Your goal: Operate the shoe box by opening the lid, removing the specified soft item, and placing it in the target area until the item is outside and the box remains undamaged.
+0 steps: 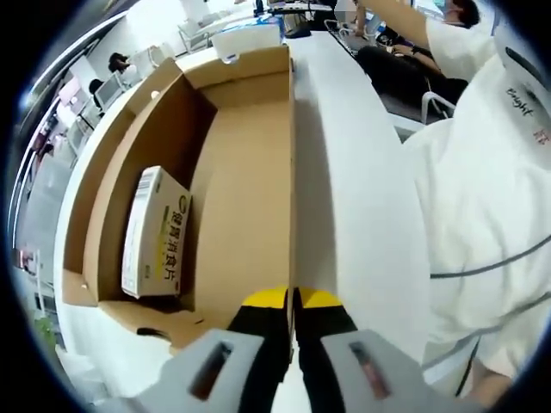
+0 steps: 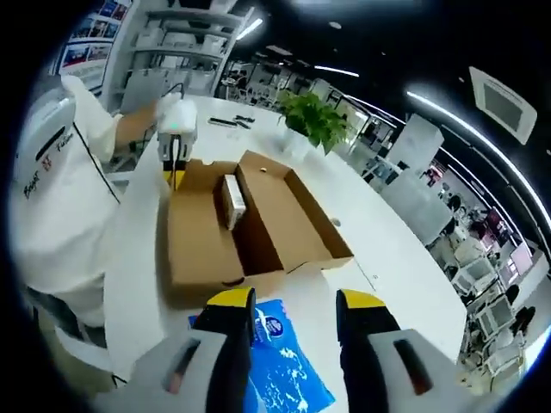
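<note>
1. White desk (image 2: 405,258) in an office, plant (image 2: 314,116) at the back; open box (image 2: 207,245) on it, carton (image 1: 155,234) inside.
2. Left tool (image 1: 293,298) pinched on the box wall; right tool (image 2: 295,310) wide, over a blue pack (image 2: 288,366).

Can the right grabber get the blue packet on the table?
Probably yes. The right gripper hangs open just above the blue plastic soft packet lying on the white table, outside the open brown cardboard box. Nothing blocks it.

White table (image 2: 405,267) bearing cardboard box (image 2: 207,249), blue packet (image 2: 280,366)
</note>
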Tool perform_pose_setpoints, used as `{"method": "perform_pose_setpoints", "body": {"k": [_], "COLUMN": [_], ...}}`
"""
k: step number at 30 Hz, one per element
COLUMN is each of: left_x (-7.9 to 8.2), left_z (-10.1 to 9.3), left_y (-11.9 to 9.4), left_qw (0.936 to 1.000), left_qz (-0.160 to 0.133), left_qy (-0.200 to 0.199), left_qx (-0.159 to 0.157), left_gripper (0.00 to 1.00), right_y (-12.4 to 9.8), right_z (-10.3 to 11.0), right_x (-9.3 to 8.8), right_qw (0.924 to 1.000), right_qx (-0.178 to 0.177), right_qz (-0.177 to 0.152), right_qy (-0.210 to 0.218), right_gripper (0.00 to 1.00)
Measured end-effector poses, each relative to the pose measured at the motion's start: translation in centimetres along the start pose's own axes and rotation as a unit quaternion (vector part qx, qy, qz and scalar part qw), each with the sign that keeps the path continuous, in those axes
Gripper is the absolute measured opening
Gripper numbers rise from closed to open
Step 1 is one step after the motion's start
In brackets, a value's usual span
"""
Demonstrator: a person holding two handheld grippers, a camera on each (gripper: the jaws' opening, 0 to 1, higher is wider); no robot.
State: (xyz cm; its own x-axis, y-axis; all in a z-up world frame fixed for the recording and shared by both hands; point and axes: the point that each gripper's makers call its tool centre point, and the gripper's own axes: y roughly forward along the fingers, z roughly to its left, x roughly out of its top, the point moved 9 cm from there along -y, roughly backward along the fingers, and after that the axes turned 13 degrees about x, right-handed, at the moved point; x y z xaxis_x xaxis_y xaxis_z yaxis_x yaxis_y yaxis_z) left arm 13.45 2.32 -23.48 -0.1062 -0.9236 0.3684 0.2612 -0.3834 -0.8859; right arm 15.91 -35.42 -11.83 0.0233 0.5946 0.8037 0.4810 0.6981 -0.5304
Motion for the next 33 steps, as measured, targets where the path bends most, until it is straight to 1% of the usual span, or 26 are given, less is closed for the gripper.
{"method": "perform_pose_setpoints", "body": {"k": [2,4,5,6,7,8,9,10,11,13,14,16,17,18,19,21,23,24,25,26,28,29,30,31,32,33], "left_x": [-0.2,-0.3,-0.3,-0.3,-0.3,-0.5,-0.5,-0.6,-0.6,-0.6,-0.7,-0.7,-0.8,-0.8,-0.8,-0.9,-1.0,-1.1,-1.1,-1.2,-1.2,-1.3,-1.3,-1.3,-1.3,-1.4], "left_z": [0.2,0.4,0.4,0.5,0.5,0.7,0.7,0.8,0.8,0.8,0.9,1.1,1.1,1.2,1.3,1.4,1.5,1.5,1.5,1.6,1.6,1.7,1.7,1.7,1.8,1.8], "left_y": [0.0,0.0,0.0,0.0,0.0,-0.1,-0.1,-0.1,-0.1,-0.1,-0.1,-0.1,-0.1,-0.1,-0.1,-0.1,-0.2,-0.2,-0.2,-0.2,-0.2,-0.2,-0.2,-0.2,-0.2,-0.2], "left_qw": [1.0,1.0,1.0,1.0,1.0,1.0,1.0,1.0,1.0,1.0,1.0,1.0,1.0,1.0,1.0,1.0,1.0,1.0,1.0,1.0,1.0,1.0,1.0,0.9999,0.9999,0.9999], "left_qz": [-0.001,-0.002,-0.002,-0.002,-0.002,-0.003,-0.003,-0.003,-0.004,-0.006,-0.006,-0.003,-0.002,0.0,0.0,0.0,-0.001,-0.002,-0.003,-0.004,-0.006,-0.006,-0.007,-0.009,-0.01,-0.012], "left_qy": [0.001,0.001,0.002,0.003,0.002,0.001,0.001,0.001,0.0,0.0,-0.001,-0.002,-0.003,-0.004,-0.004,-0.004,-0.005,-0.004,-0.003,-0.003,-0.004,-0.004,-0.004,-0.004,-0.005,-0.005], "left_qx": [0.001,0.002,0.003,0.002,0.002,0.002,0.003,0.005,0.006,0.006,0.005,0.003,0.002,0.001,0.0,0.0,0.001,0.002,0.002,0.002,0.004,0.004,0.004,0.005,0.005,0.004], "left_gripper": [0.01,0.01,0.01,0.01,0.01,0.01,0.02,0.02,0.02,0.02,0.02,0.02,0.01,0.01,0.01,0.01,0.01,0.01,0.01,0.01,0.02,0.02,0.02,0.02,0.02,0.02], "right_y": [-0.1,-0.2,-0.2,-0.2,-0.3,-0.4,-0.4,-0.5,-0.8,-0.9,-1.0,-1.2,-1.3,-1.7,-2.0,-2.8,-3.1,-3.3,-3.4,-3.6,-3.8,-3.7,-3.7,-3.7,-3.6,-3.3], "right_z": [0.2,0.6,0.9,1.1,1.3,1.7,2.1,2.3,2.4,2.7,2.7,2.7,2.7,2.8,2.9,3.5,4.1,4.7,5.1,5.5,6.0,6.4,6.7,6.9,7.2,7.7], "right_x": [0.3,0.6,0.7,0.6,0.3,0.2,0.1,-0.1,-0.4,-0.7,-0.9,-1.2,-1.2,-1.2,-1.1,-0.6,-0.2,-0.3,-0.2,-0.1,-0.1,0.0,-0.1,-0.1,0.1,0.4], "right_qw": [0.999,0.9945,0.9904,0.9896,0.9855,0.9796,0.977,0.9748,0.9718,0.9723,0.9694,0.9626,0.9579,0.9492,0.9439,0.9249,0.916,0.9179,0.9168,0.9118,0.9105,0.911,0.913,0.9127,0.9106,0.9099], "right_qx": [-0.008,-0.033,-0.035,-0.036,-0.057,-0.061,-0.049,-0.053,-0.072,-0.077,-0.091,-0.113,-0.119,-0.126,-0.132,-0.149,-0.15,-0.154,-0.161,-0.174,-0.181,-0.181,-0.196,-0.227,-0.231,-0.222], "right_qz": [-0.041,-0.093,-0.125,-0.13,-0.145,-0.17,-0.182,-0.185,-0.195,-0.195,-0.201,-0.213,-0.224,-0.246,-0.259,-0.311,-0.338,-0.334,-0.336,-0.346,-0.346,-0.345,-0.33,-0.313,-0.316,-0.323], "right_qy": [0.013,0.036,0.049,0.05,0.067,0.088,0.099,0.113,0.112,0.104,0.107,0.124,0.134,0.149,0.156,0.161,0.156,0.15,0.145,0.135,0.135,0.136,0.139,0.133,0.132,0.135], "right_gripper": [0.37,0.37,0.35,0.33,0.34,0.37,0.39,0.41,0.41,0.33,0.3,0.31,0.31,0.32,0.33,0.42,0.56,0.6,0.63,0.65,0.68,0.67,0.67,0.67,0.68,0.68]}}
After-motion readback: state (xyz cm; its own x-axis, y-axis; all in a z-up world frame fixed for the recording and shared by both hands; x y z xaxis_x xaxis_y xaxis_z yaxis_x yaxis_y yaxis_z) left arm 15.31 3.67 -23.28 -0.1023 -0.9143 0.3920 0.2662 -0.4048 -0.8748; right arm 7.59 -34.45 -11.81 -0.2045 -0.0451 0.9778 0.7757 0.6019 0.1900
